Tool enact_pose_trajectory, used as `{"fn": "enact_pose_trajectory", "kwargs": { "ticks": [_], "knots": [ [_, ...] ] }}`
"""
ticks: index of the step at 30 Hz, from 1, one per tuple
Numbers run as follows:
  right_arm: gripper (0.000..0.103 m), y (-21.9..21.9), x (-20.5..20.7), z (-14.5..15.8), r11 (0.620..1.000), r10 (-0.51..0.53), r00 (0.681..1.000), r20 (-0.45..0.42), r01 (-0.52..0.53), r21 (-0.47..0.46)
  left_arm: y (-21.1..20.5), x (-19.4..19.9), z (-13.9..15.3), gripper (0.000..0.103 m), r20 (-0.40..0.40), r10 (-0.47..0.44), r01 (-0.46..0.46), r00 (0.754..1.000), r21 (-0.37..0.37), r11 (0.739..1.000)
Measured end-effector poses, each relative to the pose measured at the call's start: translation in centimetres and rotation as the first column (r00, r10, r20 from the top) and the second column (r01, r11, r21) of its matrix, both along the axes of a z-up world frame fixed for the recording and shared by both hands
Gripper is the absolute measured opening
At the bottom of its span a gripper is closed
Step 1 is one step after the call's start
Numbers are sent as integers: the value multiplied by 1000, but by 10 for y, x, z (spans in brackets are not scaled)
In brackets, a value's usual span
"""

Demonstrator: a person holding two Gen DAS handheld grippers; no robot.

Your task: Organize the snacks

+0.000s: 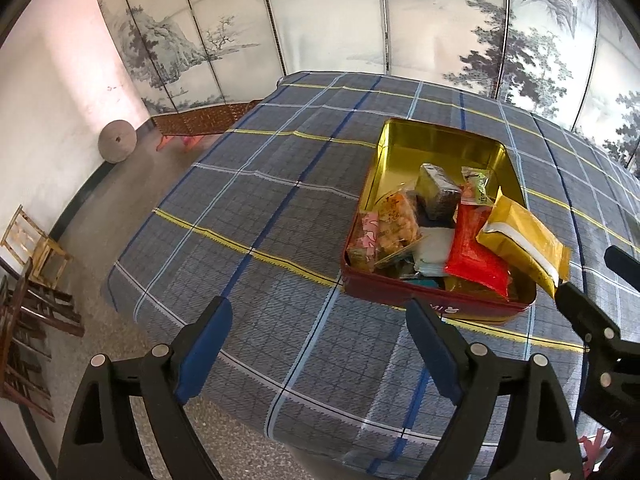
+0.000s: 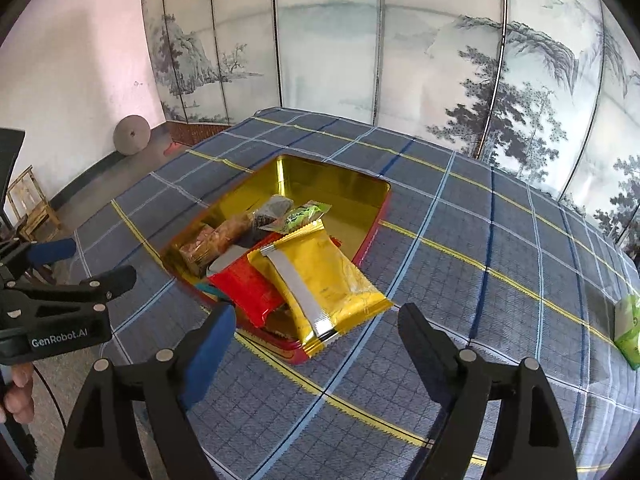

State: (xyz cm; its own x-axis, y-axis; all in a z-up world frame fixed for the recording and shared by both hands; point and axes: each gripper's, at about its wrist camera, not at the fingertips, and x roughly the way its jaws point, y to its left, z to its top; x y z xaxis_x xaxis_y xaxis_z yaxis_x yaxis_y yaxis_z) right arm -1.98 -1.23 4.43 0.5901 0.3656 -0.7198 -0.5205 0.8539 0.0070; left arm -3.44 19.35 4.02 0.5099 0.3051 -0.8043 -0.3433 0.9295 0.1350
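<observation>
Most snack packets already lay heaped in the red, gold-lined rectangular tin [image 2: 372, 200] on the plaid-covered table [image 2: 480, 280], one green packet [image 2: 628, 324] remained out at the table's right edge, and both the left tongs [image 1: 320, 344] and right tongs [image 2: 316, 344] gaped empty.

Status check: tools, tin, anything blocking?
Both tools open, empty: left tool, right tool. Tin loaded; yellow packet overhangs rim. Green packet loose. Nothing blocking.
</observation>
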Motion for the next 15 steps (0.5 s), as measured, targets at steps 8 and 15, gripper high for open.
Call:
{"fn": "enact_pose_trajectory", "kwargs": {
  "ticks": [8, 15],
  "knots": [
    [85, 2, -4, -2, 1000, 10, 1000, -6, -10, -8, -2, 1, 0, 87, 0, 3, -3, 1000, -2, 1000],
    [85, 3, -4, -4, 1000, 13, 1000, -9, -13, -12, -2, 0, -1, 87, -2, 8, -8, 1000, -12, 1000]
  ]
}}
